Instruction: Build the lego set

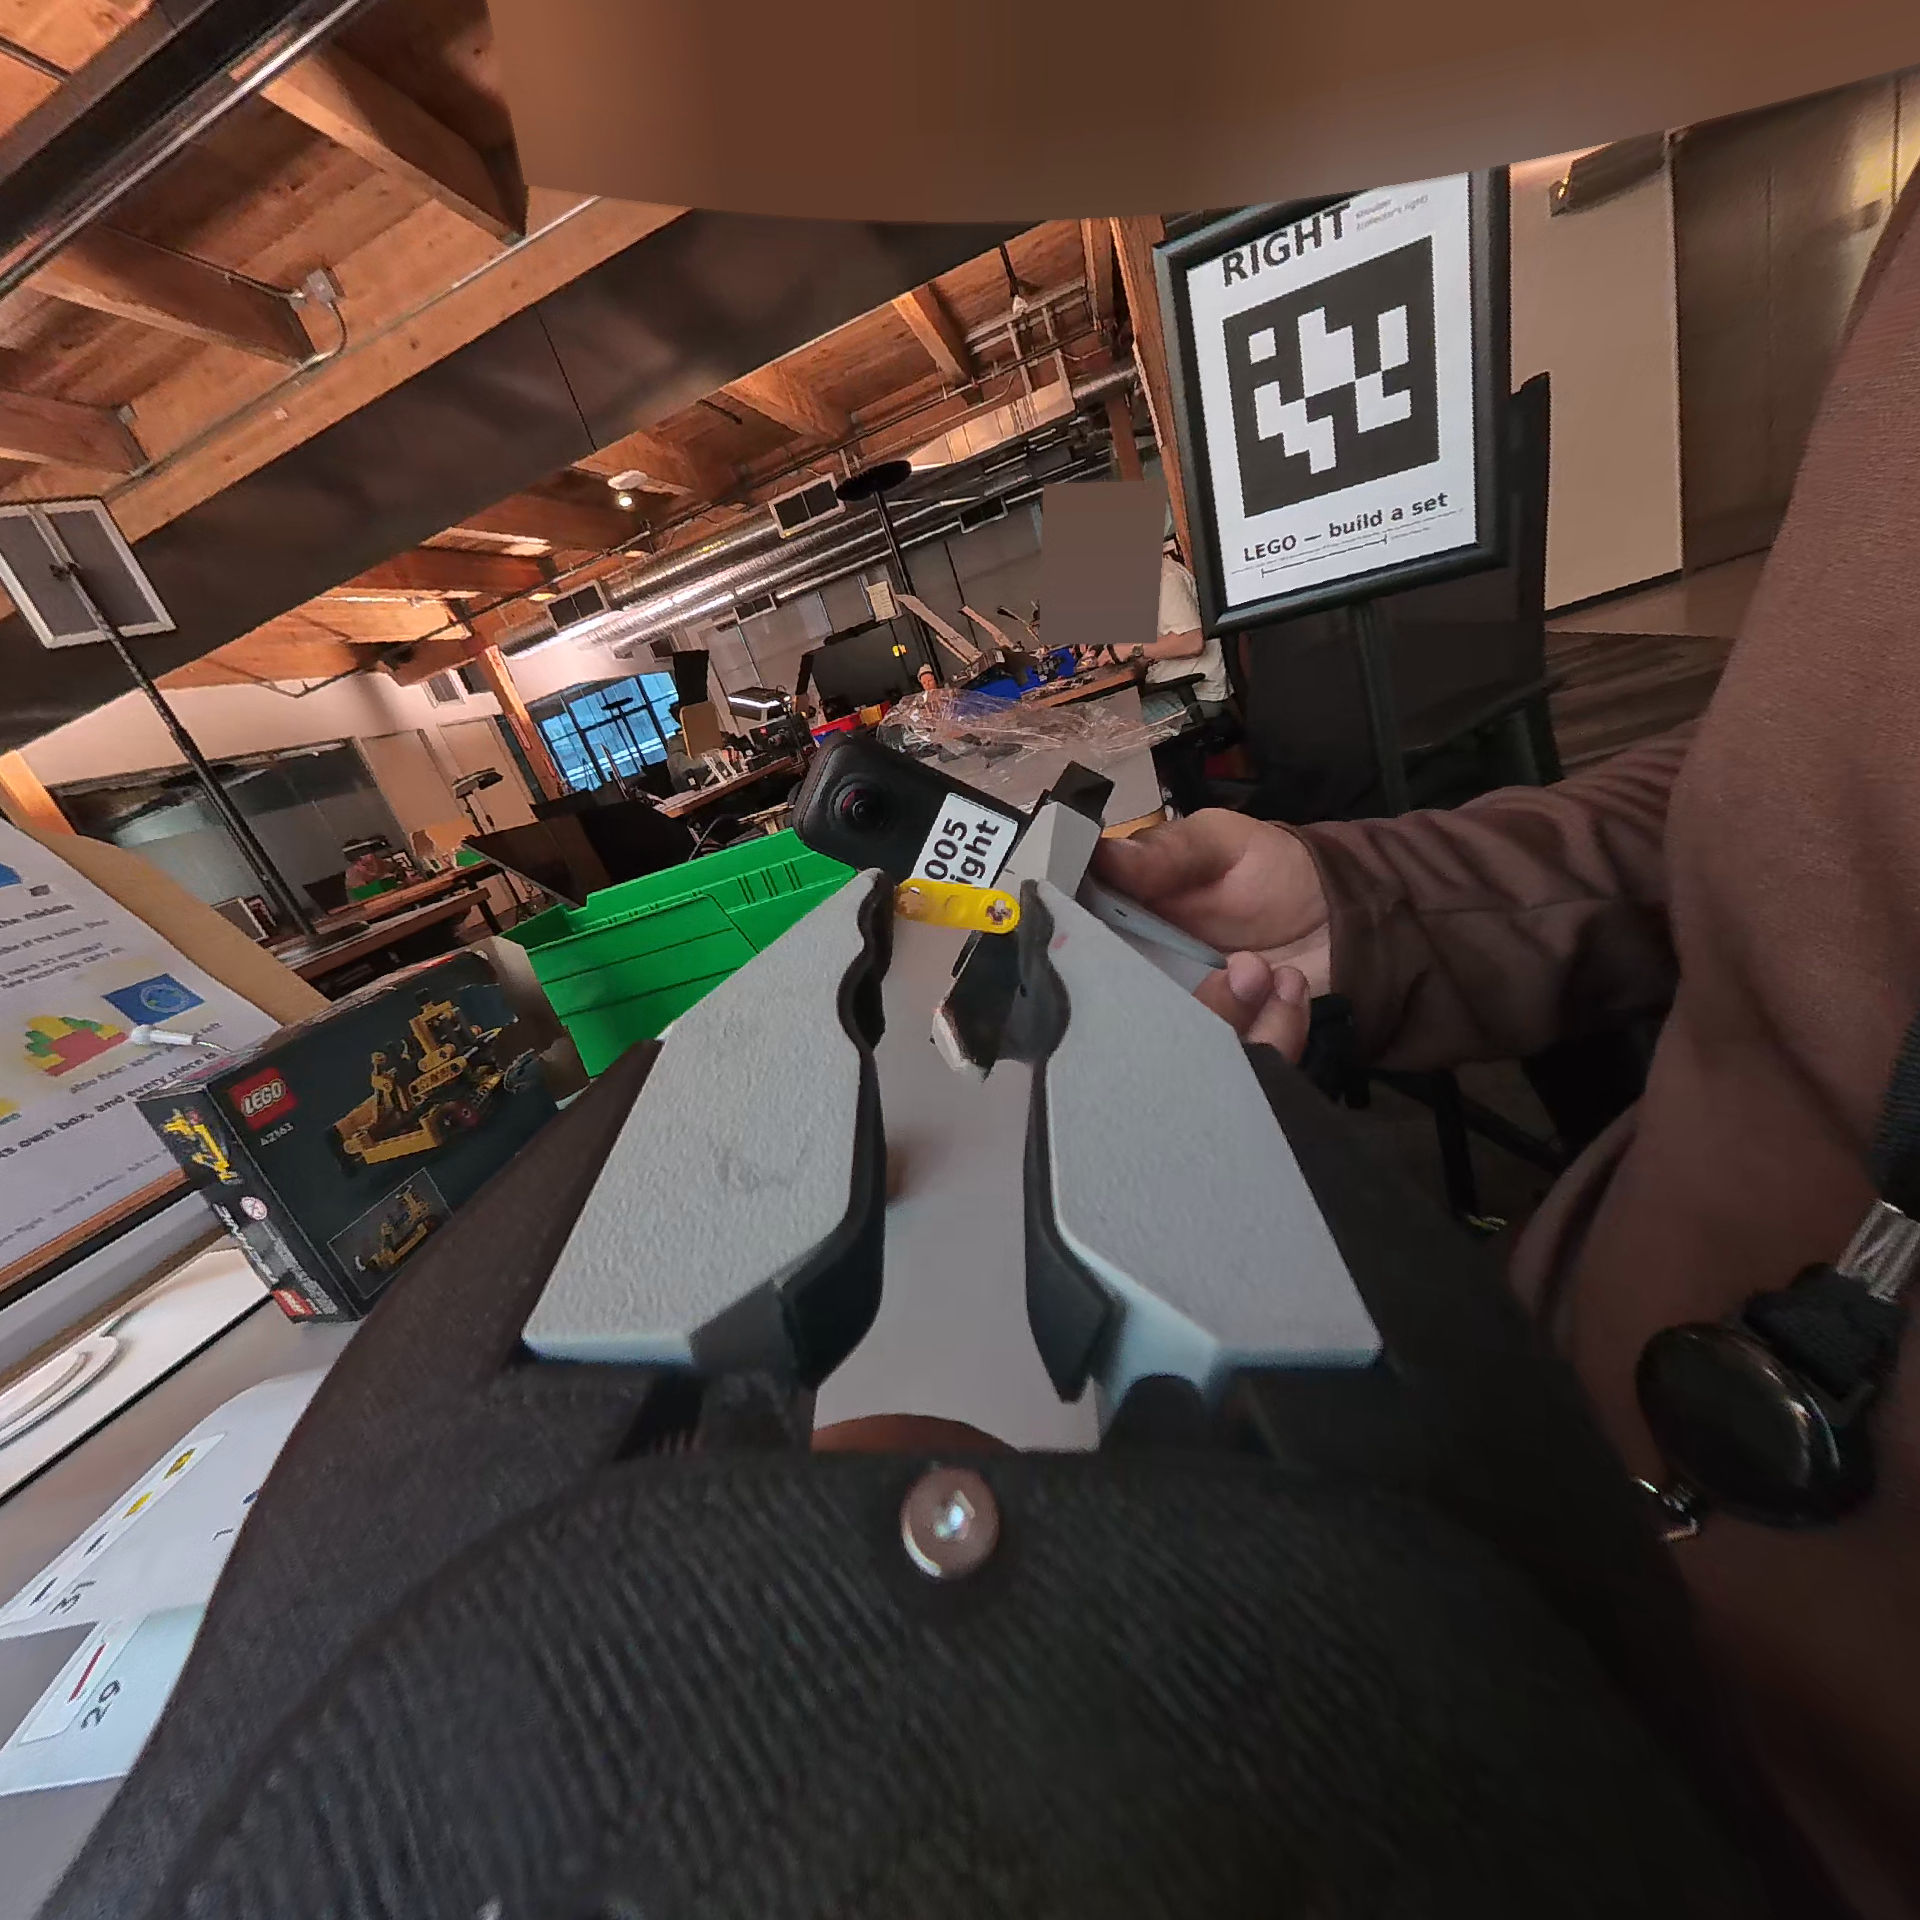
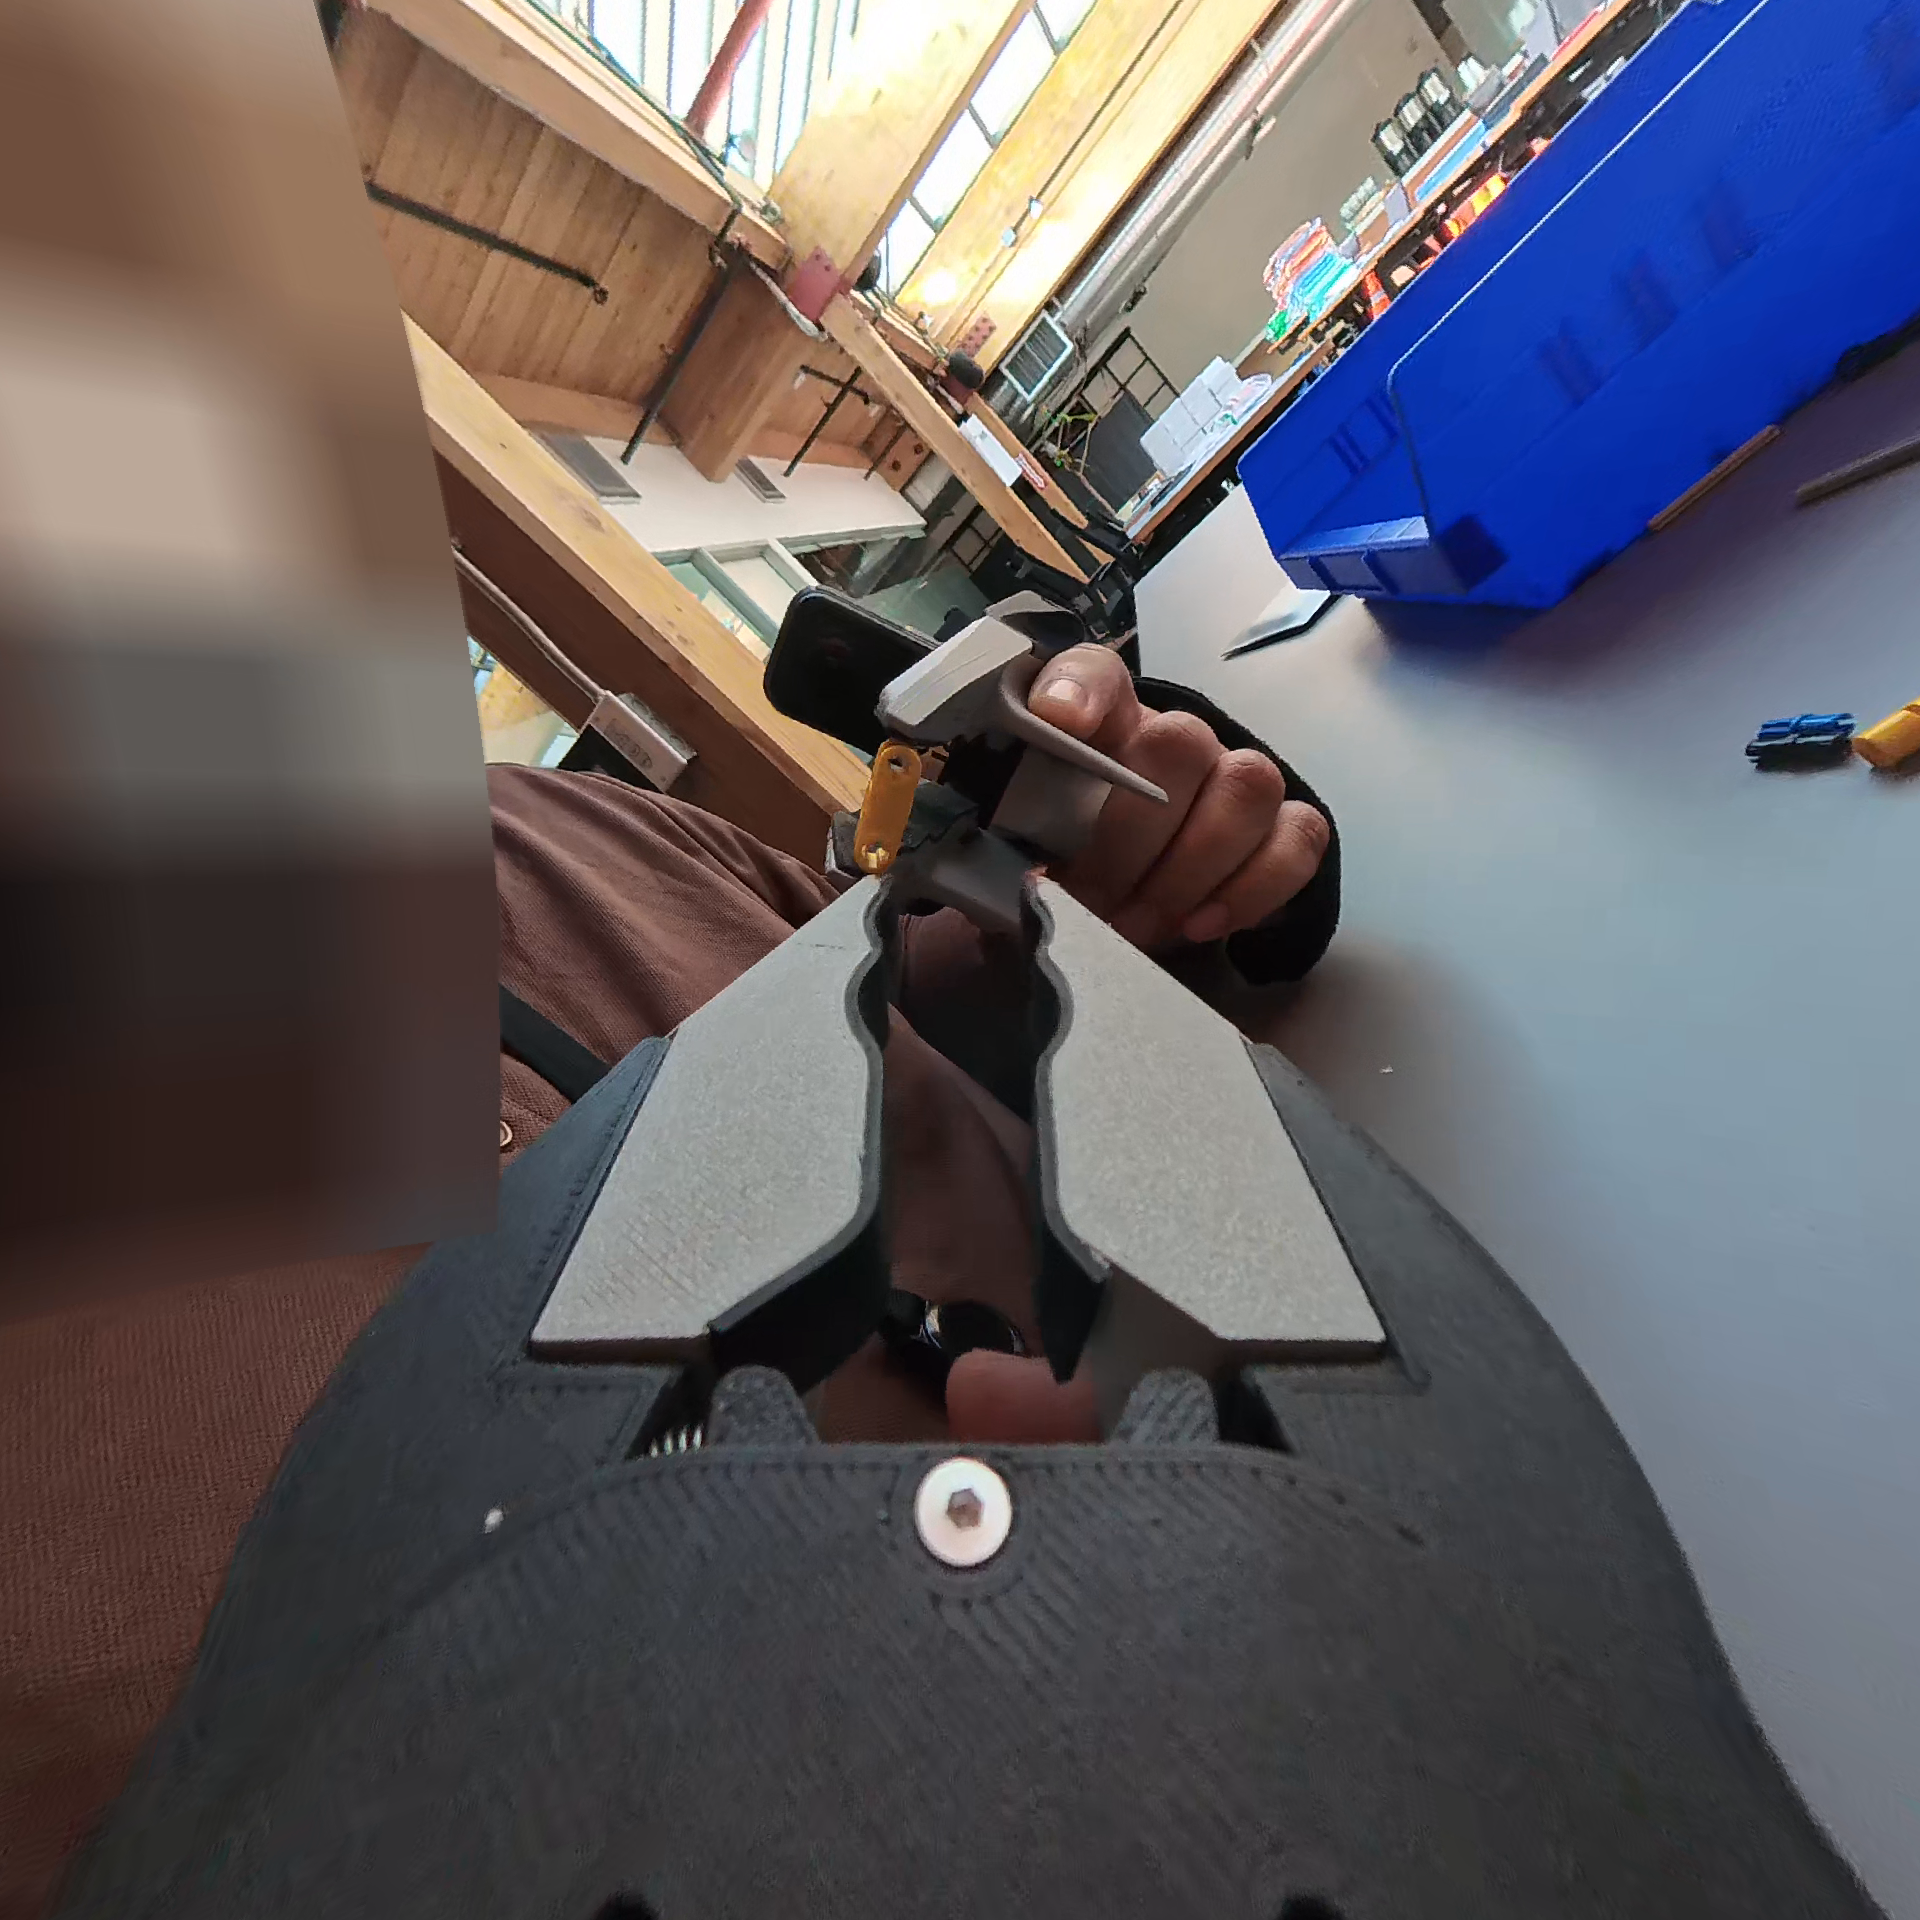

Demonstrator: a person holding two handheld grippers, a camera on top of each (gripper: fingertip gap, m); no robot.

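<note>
A small yellow lego beam (image 1: 956, 906) spans the gap between the tips of my left gripper (image 1: 956, 902), which is shut on it end to end, held up in the air near a person's chest. In the right wrist view the beam (image 2: 889, 798) stands between the left gripper's fingers, just beyond my right gripper (image 2: 954, 896). The right gripper is open and holds nothing. Its tips straddle one finger of the left gripper. One right finger (image 1: 985, 1003) reaches in between the left gripper's fingers.
A black lego box (image 1: 364, 1132), a green bin (image 1: 665, 935) and a printed sheet (image 1: 83, 1039) are at the left. A marker sign on a stand (image 1: 1340, 384) is behind. A blue bin (image 2: 1558, 364) and loose blue (image 2: 1803, 732) and yellow (image 2: 1891, 732) pieces lie on the grey table (image 2: 1558, 1039).
</note>
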